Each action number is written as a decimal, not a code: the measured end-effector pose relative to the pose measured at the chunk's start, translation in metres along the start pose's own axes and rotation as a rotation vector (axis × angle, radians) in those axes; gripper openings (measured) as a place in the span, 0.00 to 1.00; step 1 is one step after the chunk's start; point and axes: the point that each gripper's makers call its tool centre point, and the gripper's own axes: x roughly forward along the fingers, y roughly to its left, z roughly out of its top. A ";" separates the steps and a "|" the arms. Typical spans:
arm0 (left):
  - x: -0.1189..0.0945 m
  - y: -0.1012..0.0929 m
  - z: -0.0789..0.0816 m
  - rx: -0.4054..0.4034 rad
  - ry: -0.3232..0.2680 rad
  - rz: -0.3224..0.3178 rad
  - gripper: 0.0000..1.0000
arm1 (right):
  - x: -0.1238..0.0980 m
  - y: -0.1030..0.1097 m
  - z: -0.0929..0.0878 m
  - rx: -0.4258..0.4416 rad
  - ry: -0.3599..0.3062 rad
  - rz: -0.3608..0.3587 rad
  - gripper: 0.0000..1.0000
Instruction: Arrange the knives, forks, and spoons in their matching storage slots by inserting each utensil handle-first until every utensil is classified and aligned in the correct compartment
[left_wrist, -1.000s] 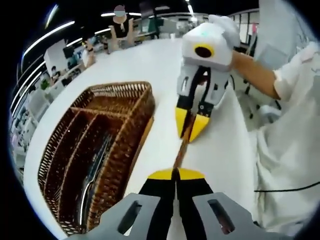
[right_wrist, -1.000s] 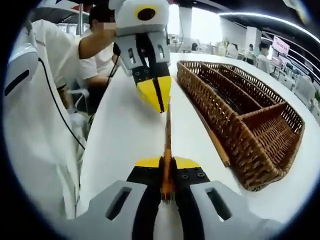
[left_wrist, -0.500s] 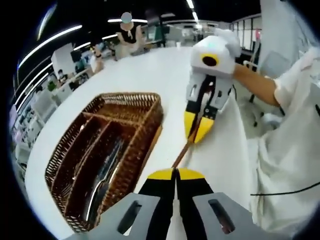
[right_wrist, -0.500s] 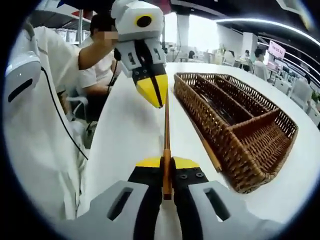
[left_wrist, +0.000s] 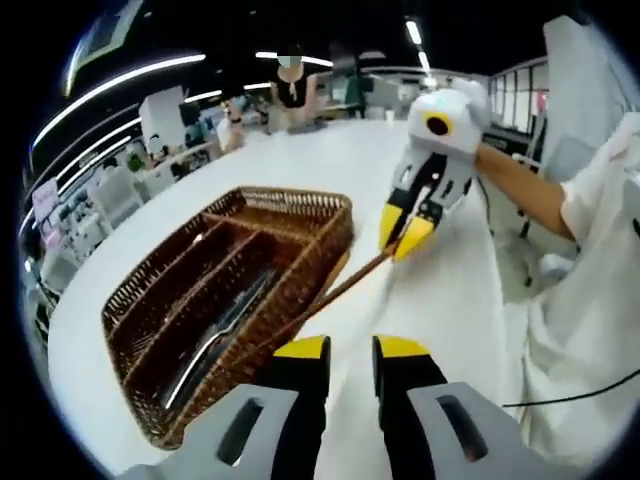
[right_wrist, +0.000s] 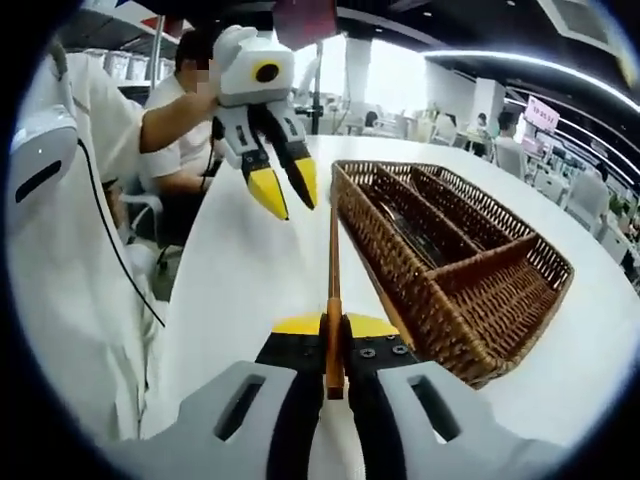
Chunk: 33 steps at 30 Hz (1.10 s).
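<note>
A long thin utensil with a brown wooden handle (right_wrist: 333, 265) is clamped in my right gripper (right_wrist: 333, 326), which is shut on it; the handle runs straight forward over the white table. In the left gripper view the same utensil (left_wrist: 345, 285) slants from the right gripper (left_wrist: 408, 232) down toward the basket's near corner. My left gripper (left_wrist: 350, 350) stands open with nothing between its yellow tips. In the right gripper view the left gripper (right_wrist: 288, 192) hangs open just left of the utensil's far end. The wicker basket (left_wrist: 330, 245) with long compartments holds dark and silvery cutlery (left_wrist: 220, 325).
The wicker basket (right_wrist: 400, 270) lies to the right of the held utensil in the right gripper view. A second brown stick (right_wrist: 397, 318) seems to lie along its near side. A person in white sits at the table's edge (right_wrist: 175, 140). Bare white table (right_wrist: 250, 290) spreads around the basket.
My left gripper has opened and let go of the brown-handled utensil, and it has swung aside. The right gripper still holds the utensil.
</note>
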 end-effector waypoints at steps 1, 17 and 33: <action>-0.001 -0.001 0.000 0.004 -0.018 0.003 0.21 | -0.001 -0.003 0.002 -0.001 -0.011 -0.011 0.05; 0.002 -0.009 -0.022 -0.028 -0.045 0.052 0.43 | -0.014 -0.028 0.015 0.061 -0.091 -0.134 0.05; -0.001 -0.004 -0.017 -0.068 -0.104 0.089 0.48 | -0.027 -0.056 0.032 0.097 -0.147 -0.271 0.05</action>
